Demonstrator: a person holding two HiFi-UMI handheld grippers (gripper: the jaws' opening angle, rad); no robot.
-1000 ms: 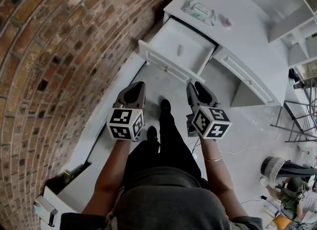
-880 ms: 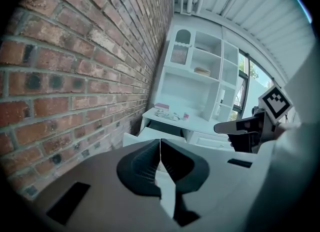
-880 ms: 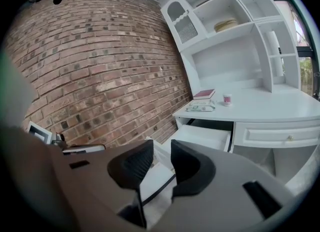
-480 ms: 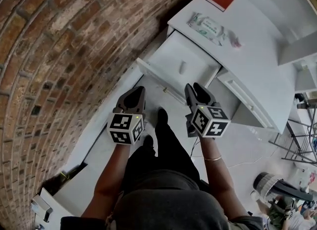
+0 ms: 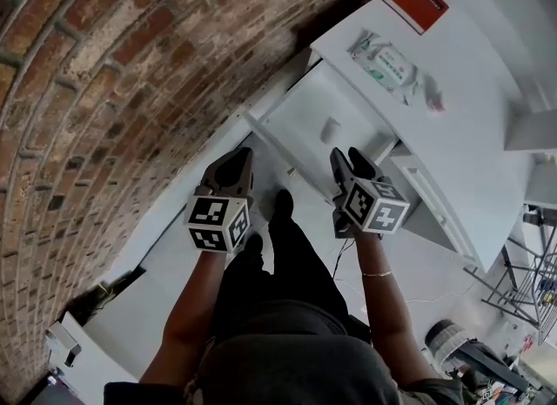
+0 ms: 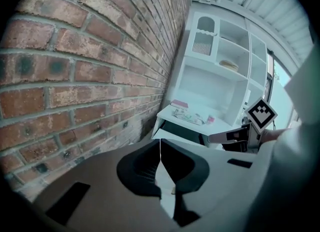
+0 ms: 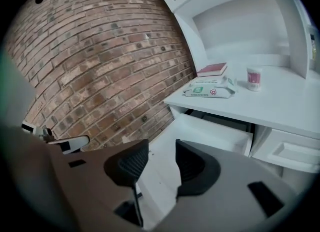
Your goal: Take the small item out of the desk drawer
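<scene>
L tongs (image 6: 160,142) pressed together; R tongs (image 7: 161,151) spreading, empty, near open drawer (image 5: 300,116).

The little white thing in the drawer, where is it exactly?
In the head view, the little white thing is inside the open drawer, upper middle of the picture, just below the wipes pack on the desk.

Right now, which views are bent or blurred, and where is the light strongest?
Head view: the brick wall bends strongly, and the white desk top is bright, nearly washed out. Left gripper view: black corners, soft focus. Right gripper view: the wall bulges like a dome; the wipes pack stays sharp.
</scene>
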